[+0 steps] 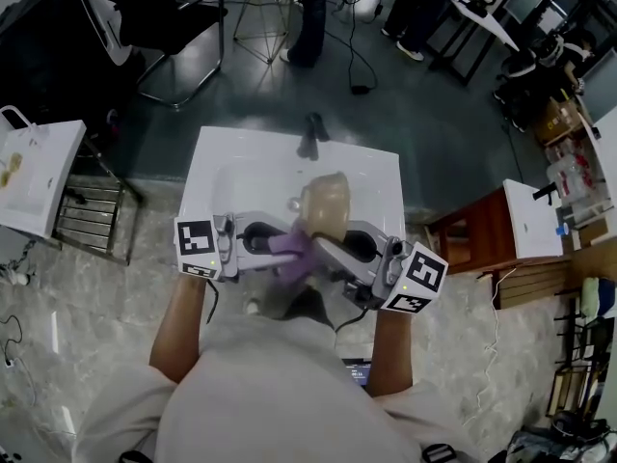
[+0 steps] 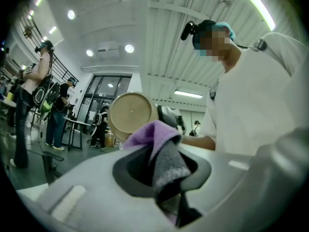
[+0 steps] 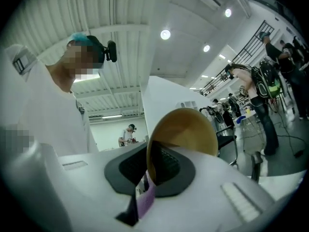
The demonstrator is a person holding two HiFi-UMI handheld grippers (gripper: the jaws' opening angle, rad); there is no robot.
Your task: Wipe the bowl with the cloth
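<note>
The person (image 1: 246, 427) wears a white shirt (image 1: 289, 374) and teal cap (image 2: 219, 28); left gripper (image 1: 281, 243) and right gripper (image 1: 323, 249) bear black-and-white marker cubes (image 1: 198, 247).

A white sink (image 1: 224, 167) carries 1 dark faucet (image 1: 310, 139) at its far edge.

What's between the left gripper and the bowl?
Just the purple cloth: clamped in the left gripper, it bunches up in front of the bowl, seen in the left gripper view.
</note>
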